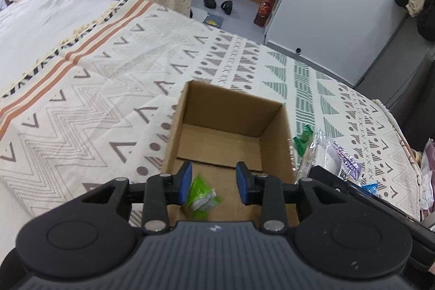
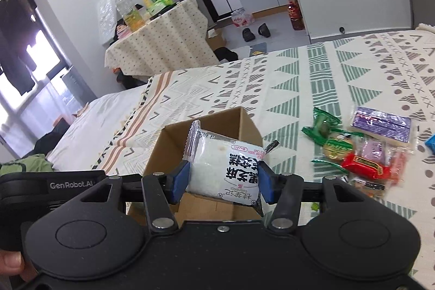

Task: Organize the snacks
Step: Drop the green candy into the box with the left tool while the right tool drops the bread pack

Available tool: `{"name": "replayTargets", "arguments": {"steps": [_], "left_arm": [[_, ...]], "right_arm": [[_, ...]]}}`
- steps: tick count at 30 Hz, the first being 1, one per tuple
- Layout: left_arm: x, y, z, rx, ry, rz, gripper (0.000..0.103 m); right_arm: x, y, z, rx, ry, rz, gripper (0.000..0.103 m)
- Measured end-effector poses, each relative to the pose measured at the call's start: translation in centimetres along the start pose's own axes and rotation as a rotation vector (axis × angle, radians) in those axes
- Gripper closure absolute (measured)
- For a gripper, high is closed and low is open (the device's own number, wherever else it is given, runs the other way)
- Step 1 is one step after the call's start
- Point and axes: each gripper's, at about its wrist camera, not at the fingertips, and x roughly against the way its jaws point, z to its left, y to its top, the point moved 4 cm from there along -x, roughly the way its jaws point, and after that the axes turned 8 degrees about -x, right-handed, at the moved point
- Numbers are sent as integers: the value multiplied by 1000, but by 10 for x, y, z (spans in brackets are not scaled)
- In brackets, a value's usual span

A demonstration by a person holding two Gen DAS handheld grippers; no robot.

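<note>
Above the cardboard box (image 2: pixel 206 154) on the bed, the right tool (image 2: pixel 221 178) gripped a white snack packet (image 2: pixel 225 167), probably needing release inside; the left tool (image 1: pixel 214 180) hung open, empty

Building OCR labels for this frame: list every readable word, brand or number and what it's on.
"GenRobot.AI": on the black body of the left gripper, seen from the right wrist view.
"SESAME SEEDS ... CAKE": partly legible small print on the white snack packet, held in the right gripper's jaws. The packet also carries large black Chinese characters, upside down here.
Purple packet, red packet, green wrapper in the cardboard box: print too blurred.
</note>
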Motion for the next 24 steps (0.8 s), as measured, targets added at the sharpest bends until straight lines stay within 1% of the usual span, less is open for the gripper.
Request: {"name": "replayTargets", "arguments": {"steps": [2, 6, 7, 9, 10, 11, 12, 13, 14, 19, 24], "left_arm": [[0, 0, 5, 7, 5, 4, 63], [1, 0, 12, 15, 19, 10, 48], [2, 0, 14, 16, 22, 9, 46], [3, 0, 16, 16, 32, 11, 36], [3, -1, 17, 17, 36, 15, 33], [3, -1, 17, 19, 39, 21, 29], [3, -1, 17, 19, 42, 28, 26], [3, -2, 17, 19, 46, 35, 24], [3, -2, 18, 19, 53, 41, 21], [8, -5, 14, 1, 77, 45, 16], [14, -6, 2, -13, 70, 29, 6]], "right_arm": [[-1, -1, 3, 5, -1, 2, 51], [-6, -4, 8, 14, 11, 16, 50], [-7, -5, 10, 16, 16, 20, 50], [-9, -7, 13, 24, 29, 28, 50], [-9, -9, 17, 34, 42, 34, 47], [-10, -10, 20, 43, 47, 39, 46], [-9, -10, 22, 47, 50, 42, 40], [-8, -10, 22, 46, 50, 37, 35], [-5, -9, 22, 44, 49, 29, 34], [8, -3, 5, -5, 12, 27, 33], [22, -1, -18, -53, -49, 33, 33]]}}
